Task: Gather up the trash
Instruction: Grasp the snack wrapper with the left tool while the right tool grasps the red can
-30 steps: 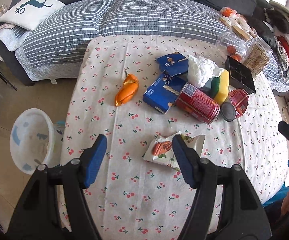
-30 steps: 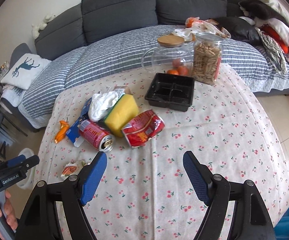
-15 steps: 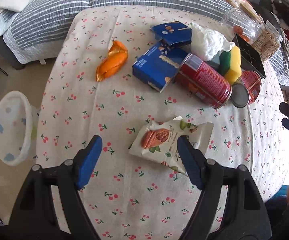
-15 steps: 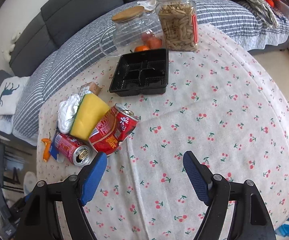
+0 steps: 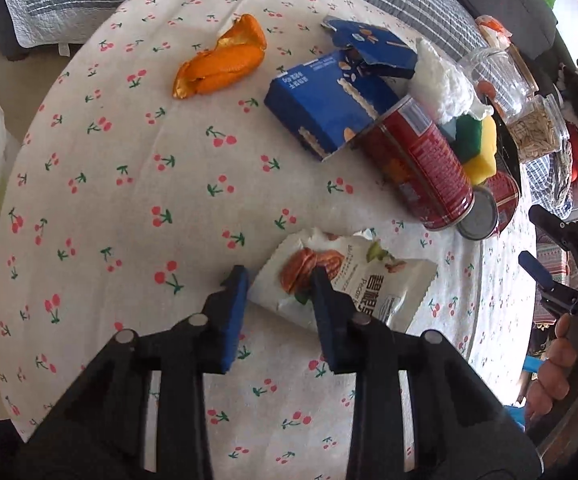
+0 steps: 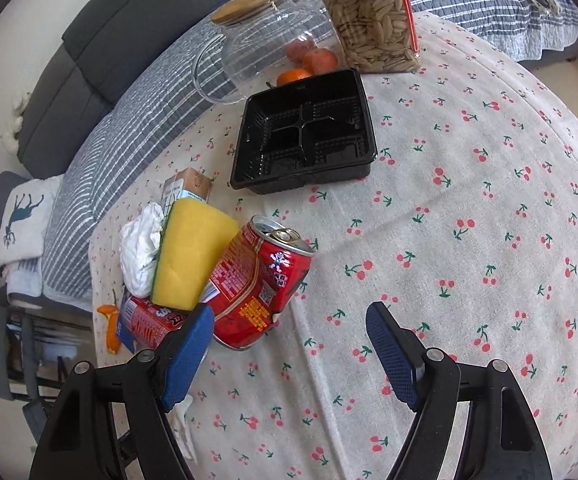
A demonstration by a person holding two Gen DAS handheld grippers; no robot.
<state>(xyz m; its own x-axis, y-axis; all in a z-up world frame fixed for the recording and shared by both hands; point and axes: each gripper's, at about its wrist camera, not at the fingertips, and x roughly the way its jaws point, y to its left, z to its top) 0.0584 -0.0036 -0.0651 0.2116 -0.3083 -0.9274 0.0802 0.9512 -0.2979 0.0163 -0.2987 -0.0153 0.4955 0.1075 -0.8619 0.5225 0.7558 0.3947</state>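
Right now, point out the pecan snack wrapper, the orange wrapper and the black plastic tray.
pecan snack wrapper (image 5: 373, 284): left wrist view, on its white printed middle.
orange wrapper (image 5: 225, 64): left wrist view, on its crumpled middle.
black plastic tray (image 6: 365, 120): right wrist view, on its right rim.

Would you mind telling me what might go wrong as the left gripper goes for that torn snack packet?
The left gripper straddles only the end of the flat pecan packet; a thin wrapper may slip out, or the fingers may pinch the cherry tablecloth instead. The packet's torn top faces away, so crumbs may spill when lifted. The open right gripper sits right beside the dented can, which could roll if nudged.
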